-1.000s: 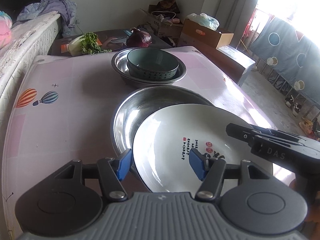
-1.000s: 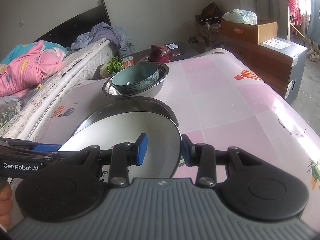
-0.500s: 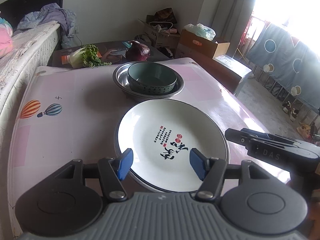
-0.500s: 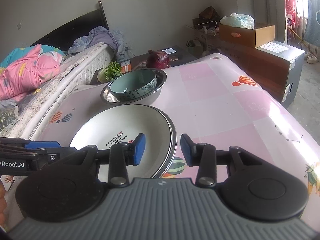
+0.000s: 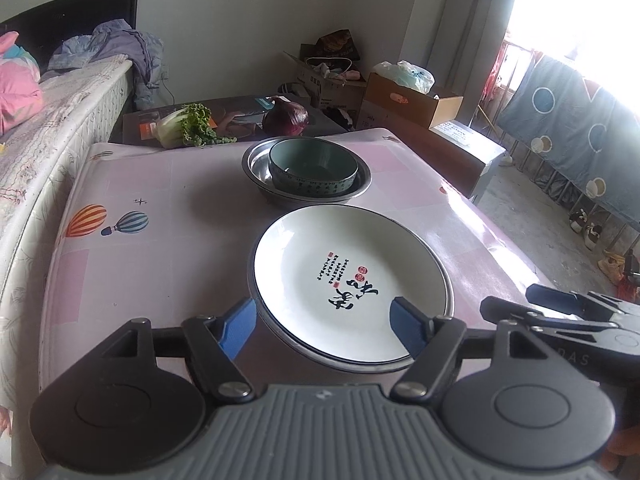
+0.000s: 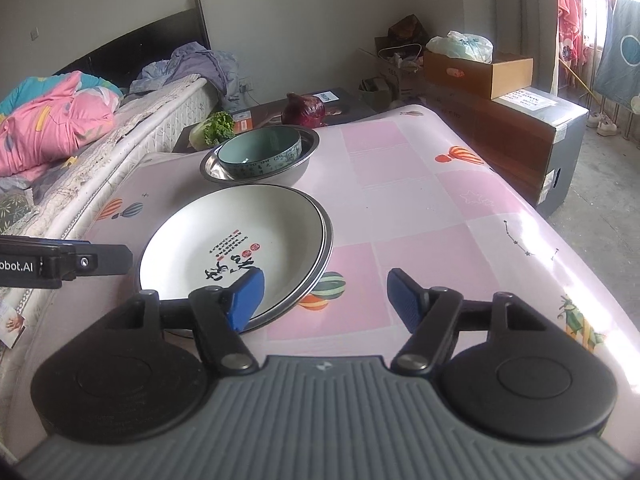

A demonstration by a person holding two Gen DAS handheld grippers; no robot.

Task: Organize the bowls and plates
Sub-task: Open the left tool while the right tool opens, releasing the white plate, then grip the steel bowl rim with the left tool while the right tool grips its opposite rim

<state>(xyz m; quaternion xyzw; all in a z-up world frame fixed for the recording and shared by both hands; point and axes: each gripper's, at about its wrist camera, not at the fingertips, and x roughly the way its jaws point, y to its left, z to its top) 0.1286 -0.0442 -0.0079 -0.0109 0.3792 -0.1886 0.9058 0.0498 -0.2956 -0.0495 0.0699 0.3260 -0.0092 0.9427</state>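
Grey wall (image 6: 320,20), bed (image 6: 100,132) along the left, stacked cardboard boxes (image 6: 500,92), bright window (image 5: 580,0), perhaps concrete floor (image 5: 532,208)

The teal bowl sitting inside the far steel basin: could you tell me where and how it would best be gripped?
Grip the teal bowl by its rim, one finger inside and one outside, coming from above on the near side. Its wall stands well above the steel basin rim, so the upper edge is exposed, while the basin wall blocks a low sideways approach. Both grippers look open and free, so probably either could take it.
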